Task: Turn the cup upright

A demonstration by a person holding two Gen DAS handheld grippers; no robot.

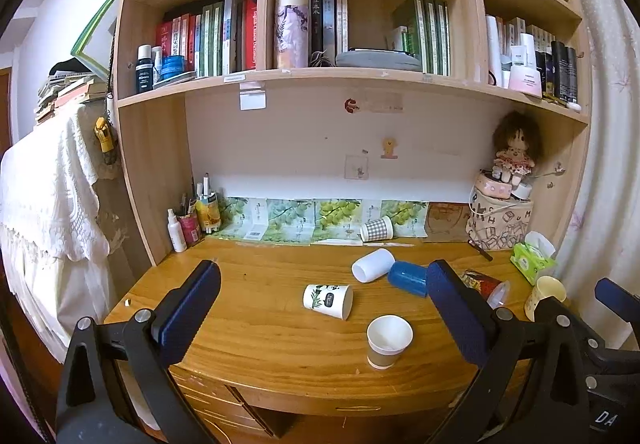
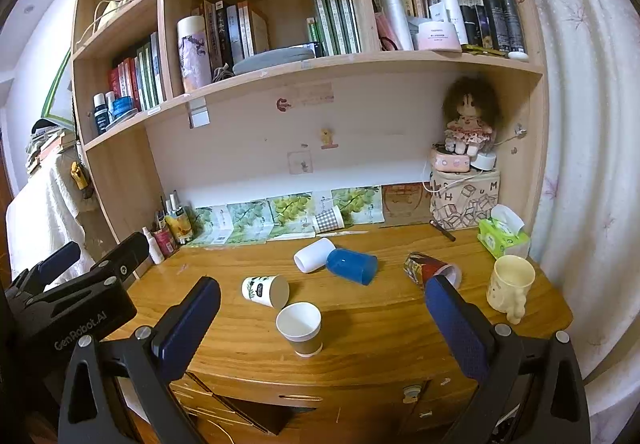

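Several cups lie on their sides on the wooden desk (image 1: pixel 260 324): a white panda-print cup (image 1: pixel 328 300) (image 2: pixel 265 291), a plain white cup (image 1: pixel 373 264) (image 2: pixel 314 254), a blue cup (image 1: pixel 408 278) (image 2: pixel 353 264), a red patterned cup (image 1: pixel 486 286) (image 2: pixel 430 266) and a checked cup (image 1: pixel 377 229) (image 2: pixel 328 219) at the back. A brown-sleeved paper cup (image 1: pixel 389 340) (image 2: pixel 300 328) and a cream mug (image 1: pixel 544 296) (image 2: pixel 510 286) stand upright. My left gripper (image 1: pixel 324 308) and right gripper (image 2: pixel 322 314) are both open, empty, held back above the desk's front edge.
A shelf unit full of books rises behind the desk. A doll on a printed bag (image 1: pixel 500 219) and a green tissue pack (image 2: pixel 502 236) stand at the right. Bottles and pens (image 1: pixel 192 219) stand at the back left. Desk drawers (image 2: pixel 304 400) lie below the front edge.
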